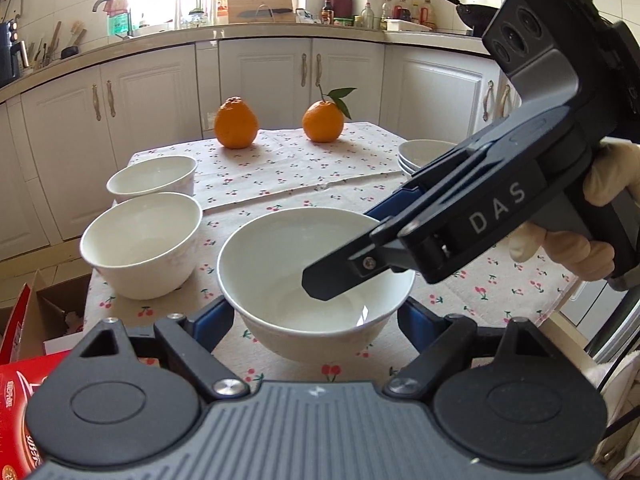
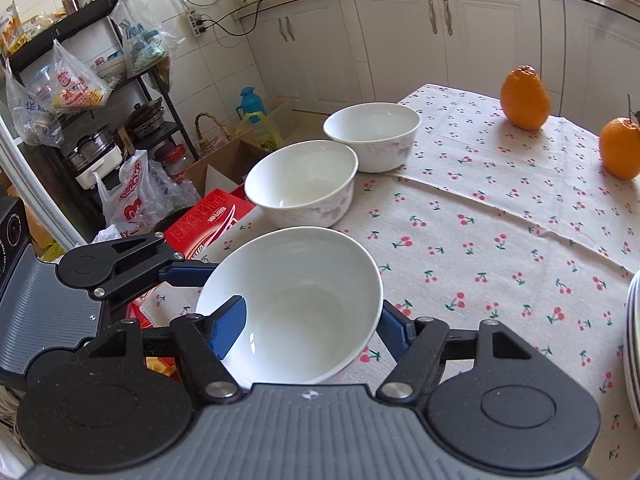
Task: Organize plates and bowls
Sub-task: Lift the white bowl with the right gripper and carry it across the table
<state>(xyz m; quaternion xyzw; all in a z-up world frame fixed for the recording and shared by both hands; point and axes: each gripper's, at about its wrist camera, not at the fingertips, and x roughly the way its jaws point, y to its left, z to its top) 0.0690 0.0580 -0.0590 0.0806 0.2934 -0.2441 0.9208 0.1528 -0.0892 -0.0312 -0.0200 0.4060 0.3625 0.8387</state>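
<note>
**Right gripper on the near bowl's rim**

While I watched both wrist views, the right gripper [image 1: 360, 248] had the near bowl [image 1: 316, 276] by its rim: one finger [image 2: 228, 326] lay inside against the wall, the other [image 1: 394, 204] sat outside it, so the fingers were narrow and pinched on the bowl. That bowl stood at the table's [image 1: 280, 168] near edge, tipped a little in the right wrist view.

My left gripper [image 1: 316, 324] sat low in front of the same bowl with its fingers wide, one blue pad [image 1: 212, 320] showing on either side of the bowl's base; I could not tell whether they touched it.

Two more bowls stood along the table's left side. The second bowl [image 1: 142, 244] was just beside the near one, and the third bowl [image 1: 154, 180] was behind the second, almost touching it. A stack of plates [image 1: 424, 158] sat at the right edge, partly hidden by the right gripper. Two oranges [image 1: 236, 122] rested at the far end of the cherry-print cloth [image 1: 288, 188], well apart from the bowls. A gloved hand [image 1: 580, 248] held the right gripper's handle.
</note>
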